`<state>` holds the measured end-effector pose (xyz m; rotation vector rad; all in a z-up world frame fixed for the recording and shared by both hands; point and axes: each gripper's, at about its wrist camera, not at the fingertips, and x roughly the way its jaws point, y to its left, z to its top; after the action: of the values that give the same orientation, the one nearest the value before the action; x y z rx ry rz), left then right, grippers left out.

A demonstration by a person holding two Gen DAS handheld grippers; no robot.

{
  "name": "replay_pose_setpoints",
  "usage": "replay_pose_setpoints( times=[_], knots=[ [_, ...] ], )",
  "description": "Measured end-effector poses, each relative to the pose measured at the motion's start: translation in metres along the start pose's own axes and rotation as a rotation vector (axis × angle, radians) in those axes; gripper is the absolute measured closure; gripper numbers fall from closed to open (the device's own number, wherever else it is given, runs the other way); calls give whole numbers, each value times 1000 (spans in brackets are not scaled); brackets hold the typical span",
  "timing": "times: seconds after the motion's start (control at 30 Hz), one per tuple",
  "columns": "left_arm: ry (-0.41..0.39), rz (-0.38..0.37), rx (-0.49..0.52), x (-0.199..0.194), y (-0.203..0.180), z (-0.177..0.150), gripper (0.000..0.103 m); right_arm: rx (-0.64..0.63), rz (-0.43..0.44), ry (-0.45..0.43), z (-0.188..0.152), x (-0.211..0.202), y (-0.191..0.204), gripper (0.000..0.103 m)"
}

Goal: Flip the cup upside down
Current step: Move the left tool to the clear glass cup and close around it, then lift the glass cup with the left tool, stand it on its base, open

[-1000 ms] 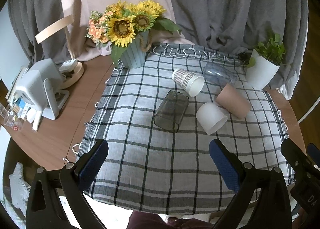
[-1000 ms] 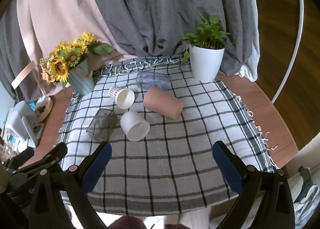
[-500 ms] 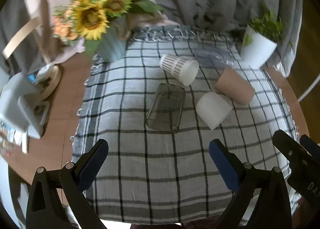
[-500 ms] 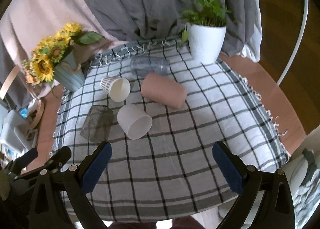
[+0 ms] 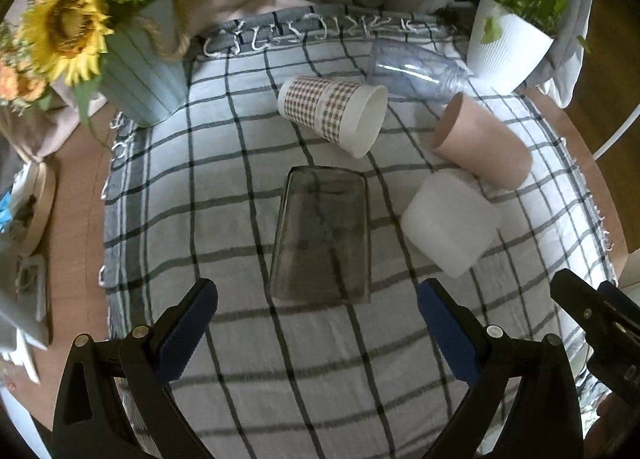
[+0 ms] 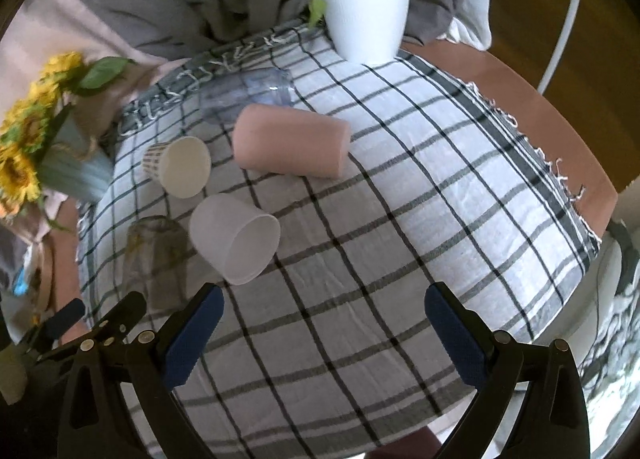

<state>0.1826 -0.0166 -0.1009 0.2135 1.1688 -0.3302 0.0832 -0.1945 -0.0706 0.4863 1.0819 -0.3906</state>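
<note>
At the far left a sunflower vase (image 5: 140,79) is standing on the edge of the checked cloth (image 5: 320,379) that is covering the counter (image 5: 80,199), well clear of the work. The left tool (image 5: 316,335) is hovering released, its blue pads spread wide and holding nothing, just short of the smoky glass cup (image 5: 320,235), which looks like the likely target. That cup is lying on its side near the middle of the cloth, its long axis running straight away from the tool, its wide mouth pointing toward the tool and its narrower base pointing toward the checked paper cup (image 5: 332,115) behind it. To do this step well, the pads should be closing across the cup's side walls near the middle of its length rather than at the slippery rim, so the cup can be swung mouth-down without sliding. Further right the frosted white cup (image 5: 450,227) is lying on its side with the pink cup (image 5: 480,143) touching it, and a clear cup (image 5: 416,71) is lying beside the white plant pot (image 5: 508,55); the lift should be staying clear of these neighbours. The right tool (image 6: 320,335) is likewise hanging released and empty over bare cloth.
</note>
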Motion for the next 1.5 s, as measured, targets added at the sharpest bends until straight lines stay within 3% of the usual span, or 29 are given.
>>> replay_pose_setpoints(
  times=[0.5,0.73,0.83,1.1,1.5],
  knots=[
    [36,6,47,63,-6,21,6,58,-66,47,1,45,0,2],
    [63,12,50,81,-5,21,16,50,-71,56,1,56,1,2],
    [76,3,52,88,-5,21,30,45,-74,60,1,59,2,2],
    [38,-13,35,87,-7,23,37,34,-93,63,-3,62,3,2],
    [25,-10,5,70,-9,5,37,15,-92,50,-8,54,-3,2]
  ],
)
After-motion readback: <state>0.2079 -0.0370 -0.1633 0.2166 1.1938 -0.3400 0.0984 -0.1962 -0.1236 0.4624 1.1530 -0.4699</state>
